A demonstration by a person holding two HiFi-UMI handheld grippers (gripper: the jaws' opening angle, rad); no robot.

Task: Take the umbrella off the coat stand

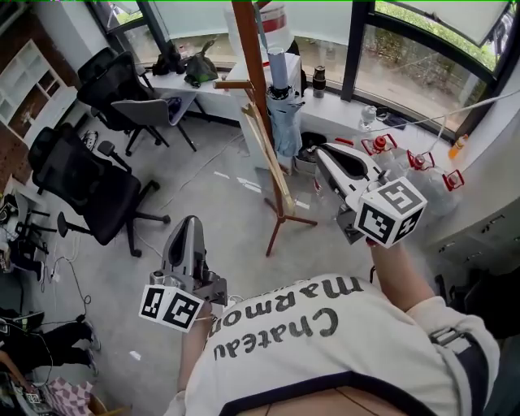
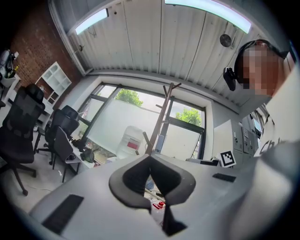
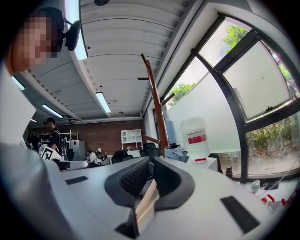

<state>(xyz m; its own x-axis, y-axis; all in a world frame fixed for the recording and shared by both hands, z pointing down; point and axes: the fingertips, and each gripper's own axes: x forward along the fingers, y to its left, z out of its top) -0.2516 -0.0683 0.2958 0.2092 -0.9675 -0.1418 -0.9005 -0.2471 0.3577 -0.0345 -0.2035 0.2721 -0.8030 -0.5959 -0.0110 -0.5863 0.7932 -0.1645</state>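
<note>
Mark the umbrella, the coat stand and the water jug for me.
umbrella (image 1: pixel 286 122), head view, on its folded canopy.
coat stand (image 1: pixel 253 49), head view, on its upright wooden pole.
water jug (image 3: pixel 196 138), right gripper view, on its red label.

Coat stand cut off at the head view's top edge; behind it, a half-hidden water jug (label unreadable); beside it, the umbrella, its hanging point unclear.
</note>
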